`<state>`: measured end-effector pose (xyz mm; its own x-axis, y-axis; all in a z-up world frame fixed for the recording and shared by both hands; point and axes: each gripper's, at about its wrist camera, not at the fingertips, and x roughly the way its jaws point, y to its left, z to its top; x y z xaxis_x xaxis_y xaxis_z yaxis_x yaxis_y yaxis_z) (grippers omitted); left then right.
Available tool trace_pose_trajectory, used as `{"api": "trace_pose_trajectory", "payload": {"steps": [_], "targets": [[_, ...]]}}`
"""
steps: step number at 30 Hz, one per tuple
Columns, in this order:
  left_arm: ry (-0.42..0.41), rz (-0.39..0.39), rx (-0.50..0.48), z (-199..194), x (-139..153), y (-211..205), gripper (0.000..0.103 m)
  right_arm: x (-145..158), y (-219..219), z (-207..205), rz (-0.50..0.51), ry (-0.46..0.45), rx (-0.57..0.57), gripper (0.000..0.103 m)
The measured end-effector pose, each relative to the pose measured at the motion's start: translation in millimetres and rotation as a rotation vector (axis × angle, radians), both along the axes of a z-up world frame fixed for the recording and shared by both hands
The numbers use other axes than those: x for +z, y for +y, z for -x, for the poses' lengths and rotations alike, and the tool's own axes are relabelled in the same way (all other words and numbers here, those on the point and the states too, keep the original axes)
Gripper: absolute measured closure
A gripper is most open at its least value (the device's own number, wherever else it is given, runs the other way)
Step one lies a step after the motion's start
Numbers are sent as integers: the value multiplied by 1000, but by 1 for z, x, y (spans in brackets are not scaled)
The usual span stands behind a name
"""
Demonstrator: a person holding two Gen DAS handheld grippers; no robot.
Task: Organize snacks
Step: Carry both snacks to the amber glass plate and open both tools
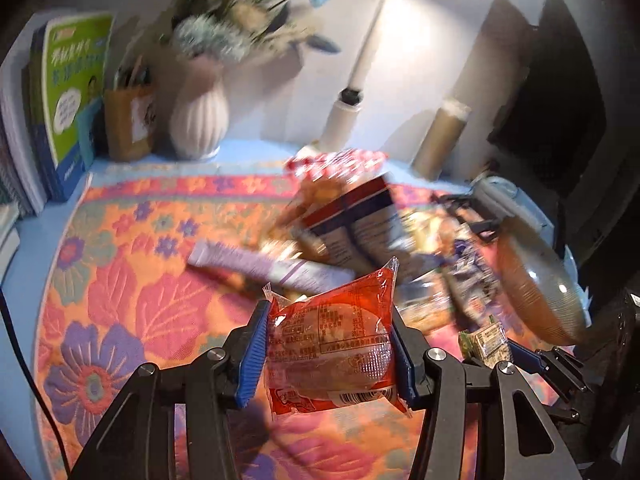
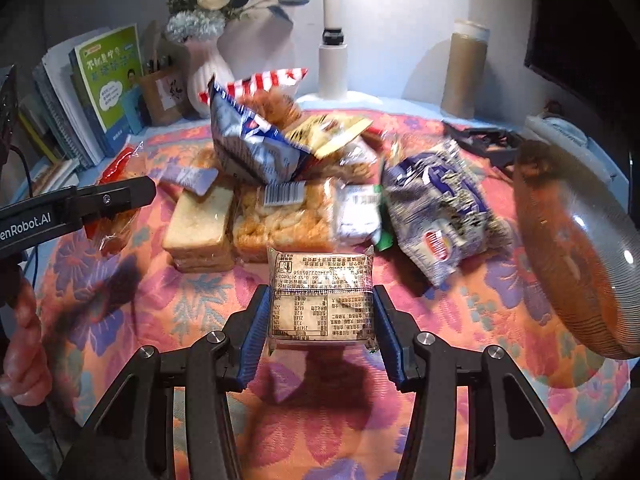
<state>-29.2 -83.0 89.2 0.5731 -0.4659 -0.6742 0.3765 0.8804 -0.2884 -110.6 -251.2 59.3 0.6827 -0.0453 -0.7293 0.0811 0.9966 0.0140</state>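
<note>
My left gripper (image 1: 328,344) is shut on a red-wrapped round pastry (image 1: 332,344), held above the floral cloth (image 1: 140,300). My right gripper (image 2: 320,328) is shut on a beige square snack pack (image 2: 322,300), also lifted off the cloth. A heap of snacks lies beyond: a blue-white bag (image 2: 252,148), a purple-white bag (image 2: 440,208), sliced bread (image 2: 200,228), an orange cracker pack (image 2: 280,220). In the left wrist view the heap is blurred, with a purple bar (image 1: 264,268). The left gripper shows at the left of the right wrist view (image 2: 116,196).
A clear ribbed bowl (image 2: 576,264) stands tilted at the right. At the back are books (image 2: 108,84), a white vase with flowers (image 2: 204,72), a lamp post (image 2: 332,64), a brown cylinder (image 2: 466,68) and a pen holder (image 1: 130,120).
</note>
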Motion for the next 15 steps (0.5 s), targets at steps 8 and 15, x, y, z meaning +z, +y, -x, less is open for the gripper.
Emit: {"api": "trace_pose_trajectory", "payload": {"steps": [8,15], "targets": [[-115,15,-126,15,54,-68,51,47,-61,20,23,-112,-136,55],[-145,-1,-249,24,74,-161,51,69,-149,38,43,-149,-324,55]]}}
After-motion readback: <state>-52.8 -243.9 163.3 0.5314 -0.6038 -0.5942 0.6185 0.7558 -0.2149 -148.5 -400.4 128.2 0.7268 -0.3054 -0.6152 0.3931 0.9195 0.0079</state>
